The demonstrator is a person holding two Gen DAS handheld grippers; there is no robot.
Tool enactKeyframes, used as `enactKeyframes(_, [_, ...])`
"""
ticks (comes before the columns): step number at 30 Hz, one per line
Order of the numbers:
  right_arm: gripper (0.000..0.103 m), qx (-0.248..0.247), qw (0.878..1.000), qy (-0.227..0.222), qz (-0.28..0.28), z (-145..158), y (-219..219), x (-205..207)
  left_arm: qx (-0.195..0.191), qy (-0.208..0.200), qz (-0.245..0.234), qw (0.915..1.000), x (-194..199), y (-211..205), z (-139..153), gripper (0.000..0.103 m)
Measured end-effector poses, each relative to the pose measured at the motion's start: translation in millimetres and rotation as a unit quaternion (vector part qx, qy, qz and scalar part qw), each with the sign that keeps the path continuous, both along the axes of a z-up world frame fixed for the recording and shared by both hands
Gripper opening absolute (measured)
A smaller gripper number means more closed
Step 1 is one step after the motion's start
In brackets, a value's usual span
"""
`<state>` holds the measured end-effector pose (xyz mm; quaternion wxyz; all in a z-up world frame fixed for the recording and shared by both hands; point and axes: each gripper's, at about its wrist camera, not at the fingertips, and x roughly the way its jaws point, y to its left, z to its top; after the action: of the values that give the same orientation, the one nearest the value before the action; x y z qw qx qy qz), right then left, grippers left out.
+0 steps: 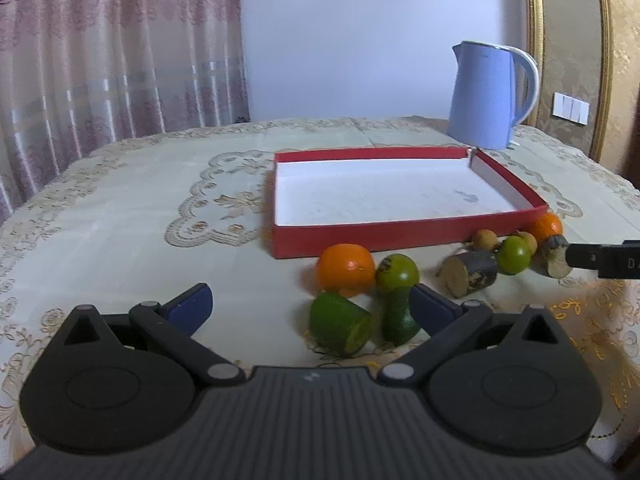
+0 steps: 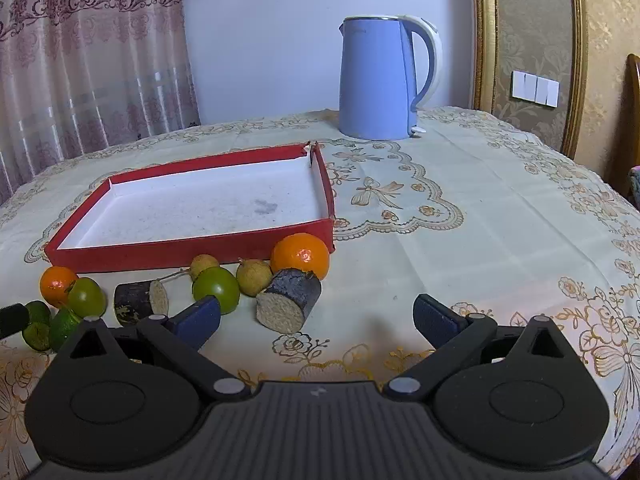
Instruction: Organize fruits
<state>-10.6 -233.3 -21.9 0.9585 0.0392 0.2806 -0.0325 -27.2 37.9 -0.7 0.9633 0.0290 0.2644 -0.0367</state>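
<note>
Starting out: both jaws spread wide, holding nothing; left gripper (image 1: 310, 308) faces a cut green lime half (image 1: 340, 324), right gripper (image 2: 316, 318) a dark-barked cut cane stub (image 2: 289, 300). Next likely: close on one, lift into empty red cardboard tray (image 2: 188, 246). Surface count: two oranges, two stubs, three longans, several green fruits.
</note>
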Motion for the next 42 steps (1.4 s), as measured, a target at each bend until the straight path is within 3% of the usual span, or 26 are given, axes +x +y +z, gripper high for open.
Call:
enactKeyframes(9, [0.103,-0.005,1.000,0.002,0.001,-2.8,1.9,2.6,0.011,0.005,0.035,0.9993,9.4,-2.7,-7.6,0.103])
enactKeyframes(15, [0.103,-0.017,1.000,-0.003,0.003,-2.1,6.1,3.2,0.048,0.009,0.053,0.9974,17.5,-7.0,-16.5,0.103])
enactKeyframes(19, [0.103,-0.013,1.000,-0.002,0.006,-2.5,6.5,3.3,0.034,0.017,0.059,0.9975,22.5,-2.3,-18.9,0.103])
enactKeyframes(25, [0.103,-0.018,1.000,-0.001,0.006,-2.0,8.5,4.1,0.060,0.018,0.066,0.9958,23.2,-12.4,-19.7,0.103])
enactKeyframes(42, [0.103,-0.019,1.000,0.000,0.010,-1.7,10.6,5.0,0.057,0.011,0.073,0.9957,19.5,-12.0,-24.2,0.103])
